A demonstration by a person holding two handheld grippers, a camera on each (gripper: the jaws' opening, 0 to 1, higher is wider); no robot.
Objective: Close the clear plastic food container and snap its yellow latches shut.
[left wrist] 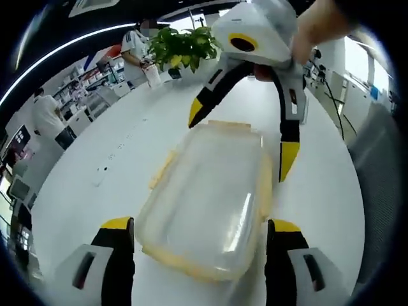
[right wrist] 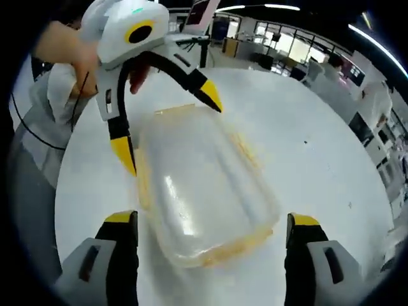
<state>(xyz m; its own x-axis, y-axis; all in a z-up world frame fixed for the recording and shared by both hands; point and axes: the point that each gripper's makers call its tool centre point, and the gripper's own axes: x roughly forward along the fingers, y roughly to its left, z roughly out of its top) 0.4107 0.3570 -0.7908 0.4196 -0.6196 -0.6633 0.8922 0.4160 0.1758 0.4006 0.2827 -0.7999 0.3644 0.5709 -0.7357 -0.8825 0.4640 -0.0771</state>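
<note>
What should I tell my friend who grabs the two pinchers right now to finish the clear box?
Left gripper: open, jaws either side of the near end of the clear container.
Right gripper: open, jaws straddling the opposite end.
The container sits on the white table with its lid resting on top.
Done: lid looks placed on.
Left: press the lid down and snap the yellow latches; I cannot tell whether any are already shut.

White hand-held gripper [left wrist: 240,139] bodies, black jaws (yellow-tipped), a yellow ring marking on each.
</note>
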